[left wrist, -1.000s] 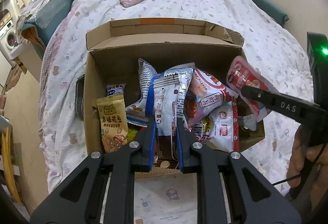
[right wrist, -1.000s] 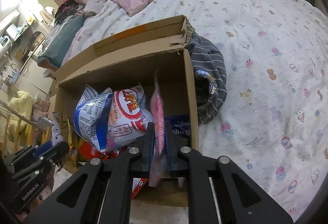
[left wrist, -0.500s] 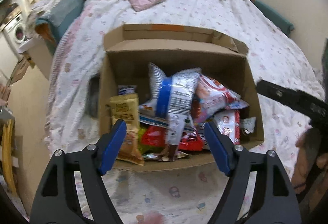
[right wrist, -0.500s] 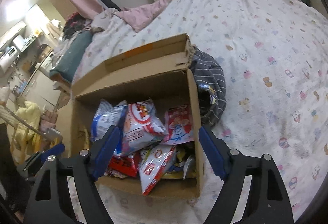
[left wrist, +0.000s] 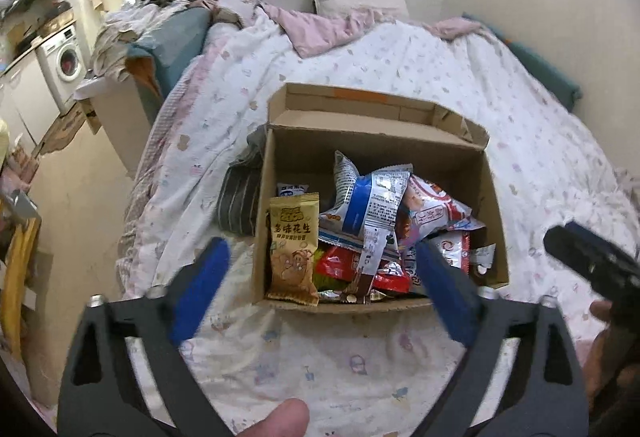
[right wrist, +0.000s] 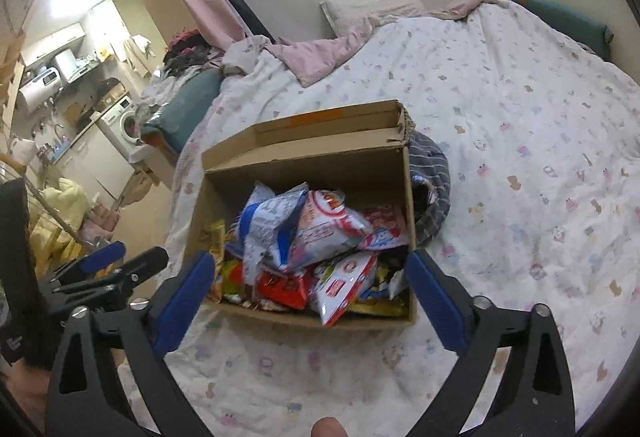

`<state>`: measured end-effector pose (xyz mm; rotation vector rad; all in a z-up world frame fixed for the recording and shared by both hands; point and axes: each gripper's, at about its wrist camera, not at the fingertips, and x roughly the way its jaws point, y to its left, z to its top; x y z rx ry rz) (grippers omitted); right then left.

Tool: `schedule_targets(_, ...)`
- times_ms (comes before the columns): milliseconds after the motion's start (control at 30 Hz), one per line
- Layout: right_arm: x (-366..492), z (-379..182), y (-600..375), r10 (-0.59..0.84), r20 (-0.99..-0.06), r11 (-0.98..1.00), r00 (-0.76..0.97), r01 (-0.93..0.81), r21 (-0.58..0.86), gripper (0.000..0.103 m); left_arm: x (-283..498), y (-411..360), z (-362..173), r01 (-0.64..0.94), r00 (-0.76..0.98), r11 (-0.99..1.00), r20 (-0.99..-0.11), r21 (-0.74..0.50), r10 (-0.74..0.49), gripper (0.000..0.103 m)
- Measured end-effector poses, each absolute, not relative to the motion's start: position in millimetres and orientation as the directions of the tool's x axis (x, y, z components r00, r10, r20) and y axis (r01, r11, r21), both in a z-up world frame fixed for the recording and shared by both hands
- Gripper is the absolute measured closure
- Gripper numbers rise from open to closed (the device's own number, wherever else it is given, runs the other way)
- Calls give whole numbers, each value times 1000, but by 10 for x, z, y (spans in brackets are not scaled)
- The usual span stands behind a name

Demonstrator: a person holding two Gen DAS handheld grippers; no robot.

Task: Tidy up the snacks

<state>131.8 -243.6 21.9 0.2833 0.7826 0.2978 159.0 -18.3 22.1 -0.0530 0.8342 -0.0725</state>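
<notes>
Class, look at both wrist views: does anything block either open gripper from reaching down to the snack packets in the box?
Nothing visible does. The box is open-topped, its far flap folded back, the snacks lying exposed. The left gripper and right gripper, jaws just opened and empty, hang above the near wall with clear air between.

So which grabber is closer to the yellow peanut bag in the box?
Left. The left gripper hangs open just before the yellow peanut bag at the box's left side; the right gripper, also open, sits over the other end.
</notes>
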Motion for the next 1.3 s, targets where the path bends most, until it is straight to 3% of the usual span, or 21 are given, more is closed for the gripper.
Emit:
schedule_targets(500,703,269,-2387,299,-604,945,738,-141,295,0,921,-56,351,15,741,999,-671,-36,-36,6)
schedule_targets(567,653,248,-2376,293,-595,946,748,-139,292,0,847,-57,362,19,748,999,-663,-34,-37,1)
schedule_targets(767,695,75,-2239,253,-627,963,737,-126,240,0,753,-13,313,14,759,999,-650,-39,-36,0)
schedule_targets(1300,734,-18,-2060,224,-637,974,738,-144,175,0,779,169,125,-26,723,998,-691,-58,-21,0)
